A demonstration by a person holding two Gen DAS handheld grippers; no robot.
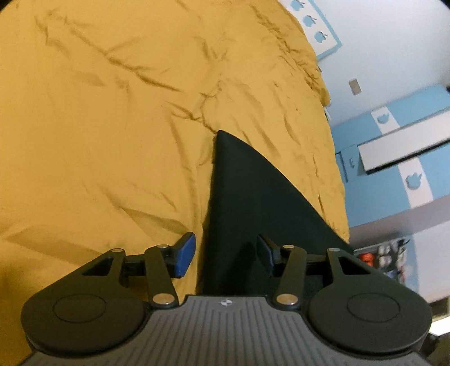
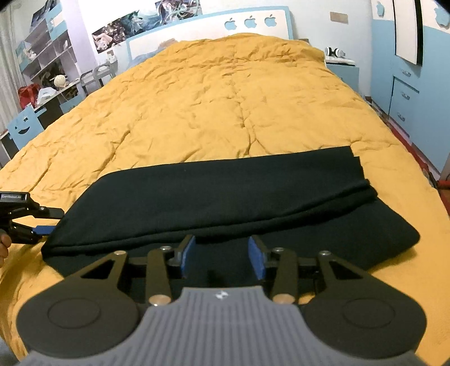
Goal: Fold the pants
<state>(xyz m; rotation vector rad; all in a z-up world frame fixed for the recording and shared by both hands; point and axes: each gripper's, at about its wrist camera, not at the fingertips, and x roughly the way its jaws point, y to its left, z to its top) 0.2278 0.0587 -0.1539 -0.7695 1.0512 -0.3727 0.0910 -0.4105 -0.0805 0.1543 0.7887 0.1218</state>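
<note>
Across the left wrist view we see the pants (image 1: 247, 202) as a dark, nearly black wedge of cloth lying on a wrinkled mustard-yellow bedspread (image 1: 112, 126), its pointed corner reaching away from us and its surface smooth and matte. Our left tool (image 1: 225, 254) stands with its blue pads (image 1: 184, 254) spread apart; one pad sits over the yellow cover, the other over the dark cloth, and nothing is pinched between them. Beyond the bed's edge we make out a pale wall with blue panels (image 1: 393, 169). From the right wrist view, the pants (image 2: 213, 197) lie crosswise near the foot of the bedspread (image 2: 225, 98), folded into a long flat band with an upper layer resting on a wider lower one, the edges lining up only roughly at the right end, where a rolled seam shows. Our right tool (image 2: 222, 257) hovers over the near edge of the cloth with its pads parted and gripping nothing. At the far left the left tool (image 2: 42, 225) sits just beside the end of the pants, with part of a hand (image 2: 4, 245) behind it. A blue-and-white headboard (image 2: 253, 21) closes the far end of the bed.
</note>
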